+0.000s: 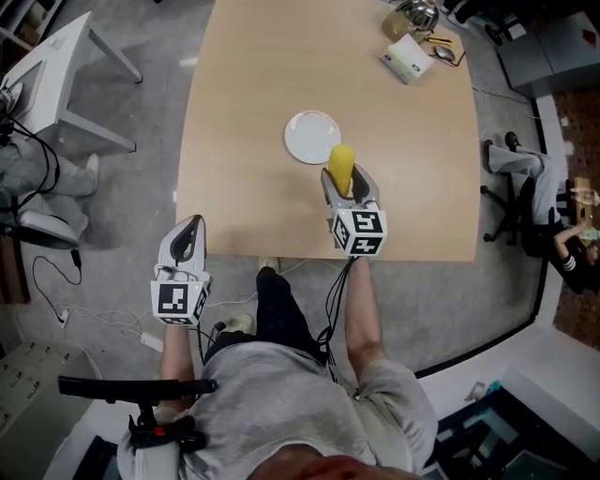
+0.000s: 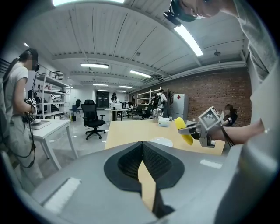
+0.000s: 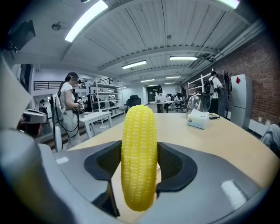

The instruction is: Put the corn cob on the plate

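Observation:
A yellow corn cob stands upright between the jaws of my right gripper, which is shut on it. From the head view the corn cob hangs just off the near right rim of the white plate, held above the wooden table by the right gripper. The left gripper view catches the corn cob and the plate to its right. My left gripper hovers off the table's near left corner, its jaws closed on nothing.
A tissue box and a glass jug stand at the table's far right corner. A white side table is at the left, an office chair at the right. Cables lie on the floor.

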The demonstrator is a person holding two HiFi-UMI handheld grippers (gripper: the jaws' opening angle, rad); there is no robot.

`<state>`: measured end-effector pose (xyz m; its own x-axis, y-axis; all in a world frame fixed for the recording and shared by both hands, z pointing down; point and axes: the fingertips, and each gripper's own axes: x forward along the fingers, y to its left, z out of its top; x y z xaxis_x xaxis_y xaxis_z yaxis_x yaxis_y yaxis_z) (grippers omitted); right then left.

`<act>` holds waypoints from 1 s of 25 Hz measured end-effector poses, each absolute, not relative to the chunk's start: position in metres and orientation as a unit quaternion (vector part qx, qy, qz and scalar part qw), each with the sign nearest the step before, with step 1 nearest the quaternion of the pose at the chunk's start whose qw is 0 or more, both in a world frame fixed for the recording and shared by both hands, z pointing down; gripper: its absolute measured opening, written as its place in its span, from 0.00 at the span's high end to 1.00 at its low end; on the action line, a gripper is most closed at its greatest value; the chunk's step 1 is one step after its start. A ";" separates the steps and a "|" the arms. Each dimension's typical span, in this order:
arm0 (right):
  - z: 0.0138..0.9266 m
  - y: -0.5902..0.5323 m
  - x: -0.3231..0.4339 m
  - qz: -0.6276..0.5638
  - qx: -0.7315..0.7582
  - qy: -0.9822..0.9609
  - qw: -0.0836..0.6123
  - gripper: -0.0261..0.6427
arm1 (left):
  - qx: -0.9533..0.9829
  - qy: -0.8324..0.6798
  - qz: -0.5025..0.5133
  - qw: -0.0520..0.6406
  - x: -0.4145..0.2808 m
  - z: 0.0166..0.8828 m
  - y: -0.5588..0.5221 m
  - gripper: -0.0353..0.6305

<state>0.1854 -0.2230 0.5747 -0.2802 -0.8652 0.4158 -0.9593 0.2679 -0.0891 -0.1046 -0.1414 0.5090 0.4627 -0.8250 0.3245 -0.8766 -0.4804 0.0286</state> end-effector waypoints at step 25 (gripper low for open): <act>0.627 -0.303 0.171 0.217 0.538 -0.786 0.214 0.57 | 0.823 -0.545 0.134 0.091 -0.126 0.503 -0.162 0.92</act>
<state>0.1714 -0.3027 0.6271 -0.3295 -0.7524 0.5703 -0.9385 0.3273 -0.1104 -0.1259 -0.1618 0.5032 0.3705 -0.8721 0.3197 -0.9210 -0.3895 0.0048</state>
